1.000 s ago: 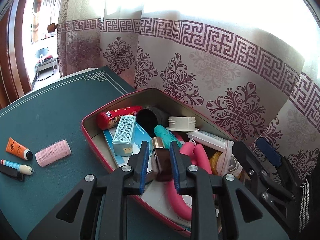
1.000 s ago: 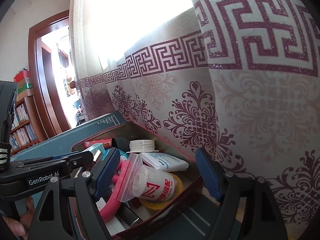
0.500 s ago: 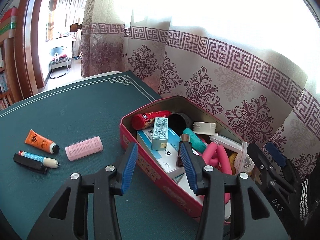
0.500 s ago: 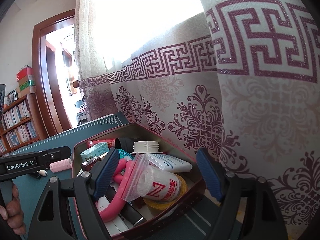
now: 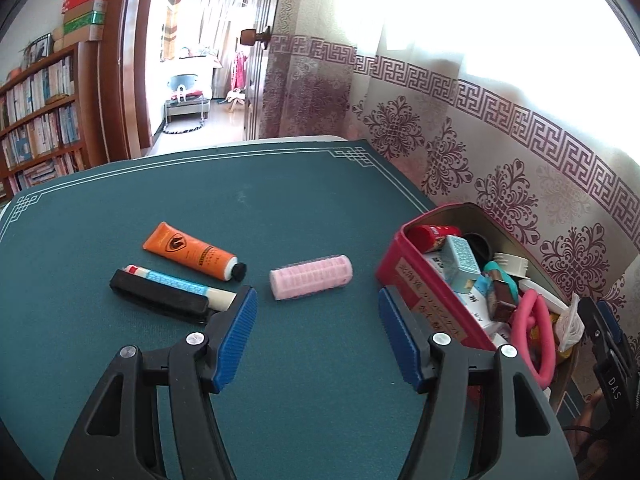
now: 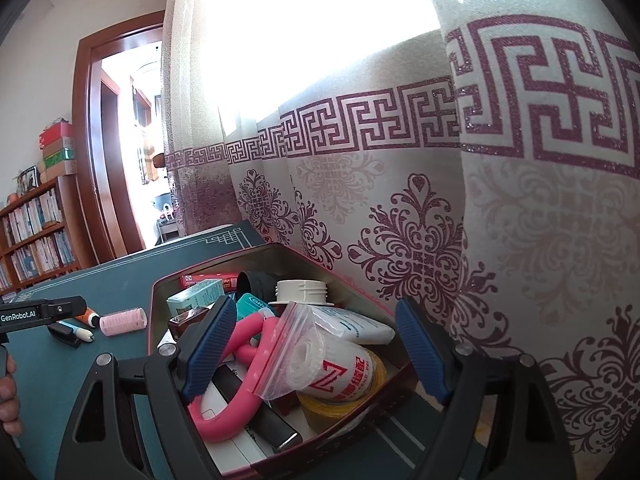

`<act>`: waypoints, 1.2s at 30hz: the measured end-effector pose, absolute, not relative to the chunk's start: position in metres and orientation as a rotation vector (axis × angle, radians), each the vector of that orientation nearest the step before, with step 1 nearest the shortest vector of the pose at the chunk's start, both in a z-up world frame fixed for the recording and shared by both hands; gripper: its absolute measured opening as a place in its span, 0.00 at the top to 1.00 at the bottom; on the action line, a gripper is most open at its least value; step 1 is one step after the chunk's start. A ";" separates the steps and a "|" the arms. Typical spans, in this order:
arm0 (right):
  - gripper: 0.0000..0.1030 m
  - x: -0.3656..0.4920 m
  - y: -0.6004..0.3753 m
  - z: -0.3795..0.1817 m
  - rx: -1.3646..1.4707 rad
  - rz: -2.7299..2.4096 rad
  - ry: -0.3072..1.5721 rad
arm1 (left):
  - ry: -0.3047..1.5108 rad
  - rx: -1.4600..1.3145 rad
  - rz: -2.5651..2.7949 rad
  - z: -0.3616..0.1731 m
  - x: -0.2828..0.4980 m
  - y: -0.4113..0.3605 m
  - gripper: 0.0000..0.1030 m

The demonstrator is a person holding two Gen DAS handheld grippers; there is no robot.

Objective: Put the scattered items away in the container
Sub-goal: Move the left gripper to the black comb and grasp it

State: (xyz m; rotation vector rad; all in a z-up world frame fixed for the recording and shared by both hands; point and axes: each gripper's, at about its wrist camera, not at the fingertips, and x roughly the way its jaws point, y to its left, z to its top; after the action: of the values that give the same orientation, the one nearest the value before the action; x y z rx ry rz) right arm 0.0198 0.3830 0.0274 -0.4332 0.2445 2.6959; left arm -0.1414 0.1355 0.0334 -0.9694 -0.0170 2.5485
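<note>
Pink roller point(image 5: 311, 277), which we judged light and crushable, lay ungripped beyond left gripper point(image 5: 318, 338), fingers newly spread; midsection grip advised.

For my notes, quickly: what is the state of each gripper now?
Left gripper: open, holding nothing; jaws have just been opening.
Right gripper: open, holding nothing, above the red tin.

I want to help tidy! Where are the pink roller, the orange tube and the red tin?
pink roller point(image 5: 311, 277), left wrist view, middle of its side
orange tube point(image 5: 188, 251), left wrist view, middle of its body
red tin point(image 5: 430, 296), left wrist view, outer side wall
</note>
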 end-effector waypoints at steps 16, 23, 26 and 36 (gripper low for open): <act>0.18 0.015 0.380 0.026 -0.463 2.709 0.221 | -0.302 -1.198 2.726 0.002 -0.210 0.034 0.35; 0.18 0.015 0.378 0.026 -0.457 2.715 0.212 | -0.325 -1.280 2.744 -0.008 -0.214 0.045 0.35; 0.18 0.016 0.377 0.026 -0.457 2.719 0.210 | -0.365 -1.305 2.709 -0.012 -0.215 0.049 0.35; 0.18 0.017 0.376 0.026 -0.450 2.720 0.209 | -0.313 -1.338 2.678 -0.015 -0.201 0.040 0.35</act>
State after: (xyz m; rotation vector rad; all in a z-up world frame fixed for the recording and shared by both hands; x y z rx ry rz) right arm 0.0170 0.3759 0.0263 -0.4505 0.2090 2.7198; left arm -0.2008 0.0404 -0.0146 -1.3377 -0.3129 2.6778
